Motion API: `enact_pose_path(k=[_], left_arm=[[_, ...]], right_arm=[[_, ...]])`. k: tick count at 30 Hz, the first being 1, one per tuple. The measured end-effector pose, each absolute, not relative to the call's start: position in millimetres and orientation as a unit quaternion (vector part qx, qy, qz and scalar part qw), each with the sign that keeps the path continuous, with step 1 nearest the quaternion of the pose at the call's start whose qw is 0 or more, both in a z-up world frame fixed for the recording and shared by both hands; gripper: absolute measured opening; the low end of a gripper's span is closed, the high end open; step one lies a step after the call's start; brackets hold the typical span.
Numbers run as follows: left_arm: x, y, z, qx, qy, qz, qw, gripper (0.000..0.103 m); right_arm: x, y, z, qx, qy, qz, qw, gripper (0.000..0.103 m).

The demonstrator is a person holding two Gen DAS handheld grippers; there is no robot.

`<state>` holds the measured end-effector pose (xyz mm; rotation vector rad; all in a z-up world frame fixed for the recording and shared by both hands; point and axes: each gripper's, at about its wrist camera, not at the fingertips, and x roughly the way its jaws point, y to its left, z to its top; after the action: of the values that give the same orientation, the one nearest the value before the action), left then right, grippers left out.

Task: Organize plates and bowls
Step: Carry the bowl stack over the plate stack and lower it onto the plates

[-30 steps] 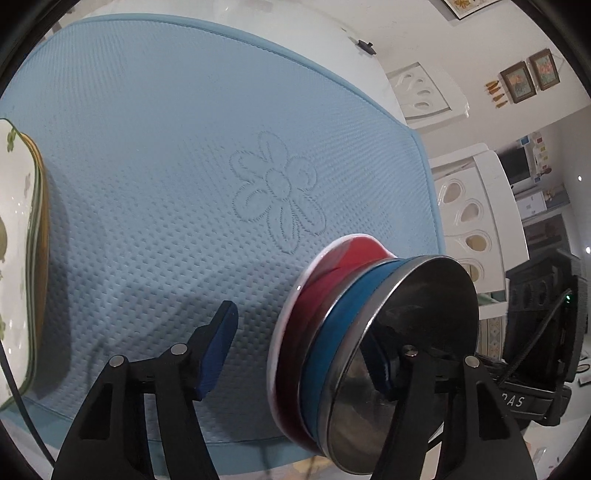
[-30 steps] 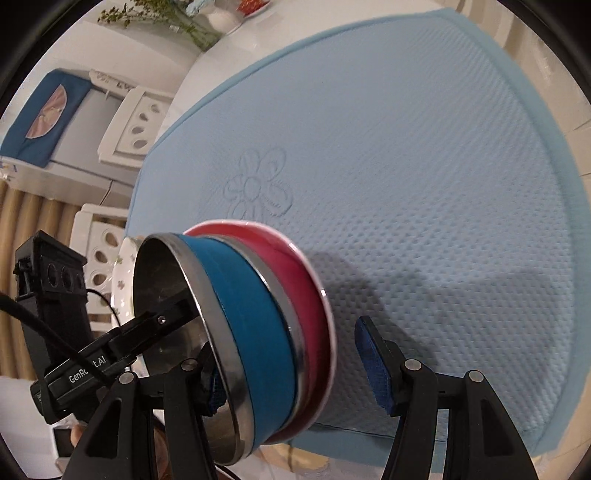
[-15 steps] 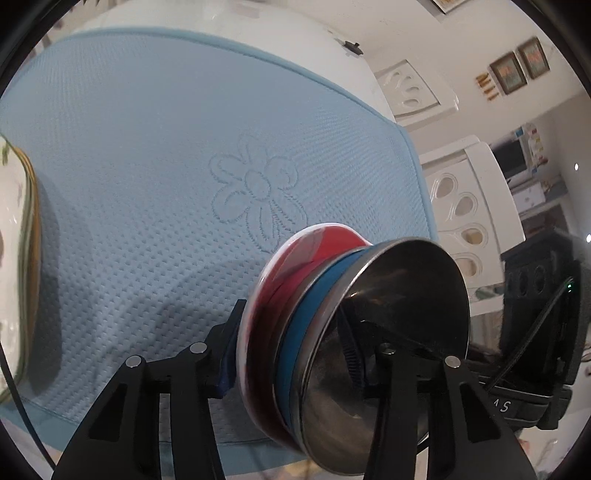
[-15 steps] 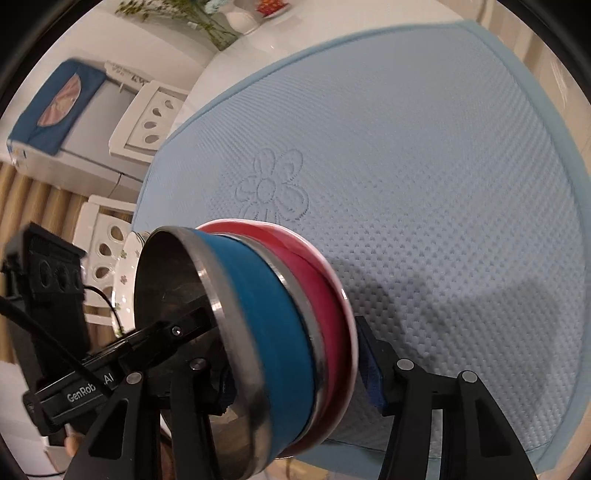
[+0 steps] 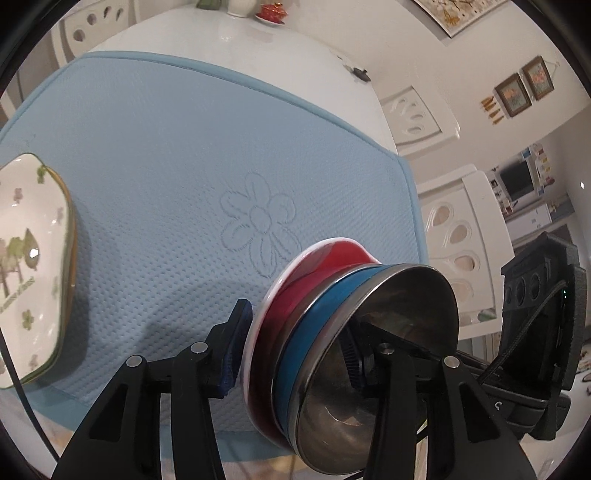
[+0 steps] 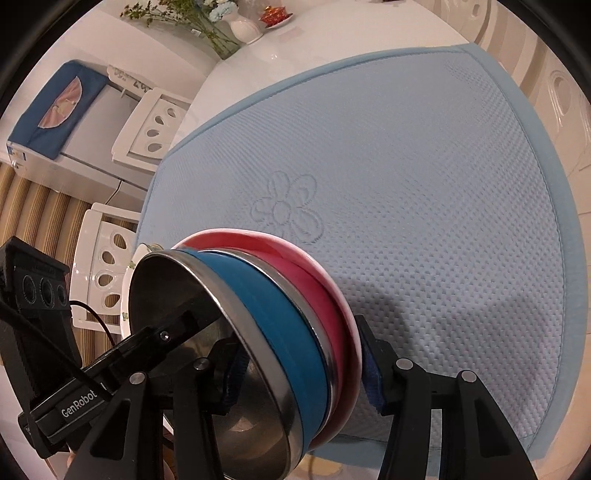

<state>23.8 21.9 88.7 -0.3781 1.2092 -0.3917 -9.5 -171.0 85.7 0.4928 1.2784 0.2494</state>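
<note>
Left-wrist view, items from left to right. Floral plate (image 5: 29, 258): white, green-rimmed, lying on the blue mat (image 5: 166, 166) at its left edge. Embossed flower (image 5: 258, 229): sitting mid-mat. Left gripper (image 5: 291, 350): its jaws have just been closing and are now clamping the bowl stack (image 5: 332, 332), one blue pad pressing the red bowl's (image 5: 295, 295) outer side, the other reaching inside the steel bowl (image 5: 388, 350). Stack order: red bowl, blue-banded bowl (image 5: 314, 339), steel bowl, all nested and tipped on edge, hanging over the mat's near edge. Second handheld unit (image 5: 535, 350): showing at far right.

Right-wrist view, items from left to right. White chairs (image 6: 147, 122): standing beside the white table (image 6: 295, 48). Other gripper's black body (image 6: 55, 350): reaching into the steel bowl from the left. Right gripper (image 6: 299, 373): its jaws have also just been closing and are gripping the same stack, one pad inside the steel bowl, the other against the red bowl. Mat: lying bare to the right of the stack. Vase of flowers (image 6: 240, 26): standing at the table's far end.
</note>
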Motion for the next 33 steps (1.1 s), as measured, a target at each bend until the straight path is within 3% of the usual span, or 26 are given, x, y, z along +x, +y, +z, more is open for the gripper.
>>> enact_pose_path(k=[8, 15, 21, 33], left_arm=[[21.9, 58.0, 136.6, -0.179, 0.551, -0.151, 0.801, 0.042], [29.2, 134.5, 170.9, -0.192, 0.537, -0.127, 0.812, 0.042], [40.5, 201.0, 160.7, -0.201, 0.545, -0.121, 0.805, 0.042], [61.7, 278.3, 88.5, -0.212, 0.606, -0.127, 0.756, 0.042]], right_arm=[[0.8, -134.0, 127.6, 0.217, 0.575, 0.136, 0.777, 0.052], [12.6, -59.8, 158.0, 0.214, 0.567, 0.155, 0.780, 0.052], [25.5, 15.2, 155.6, 0.202, 0.574, 0.153, 0.779, 0.052], [54.8, 102.3, 88.7, 0.194, 0.630, 0.139, 0.739, 0.052]])
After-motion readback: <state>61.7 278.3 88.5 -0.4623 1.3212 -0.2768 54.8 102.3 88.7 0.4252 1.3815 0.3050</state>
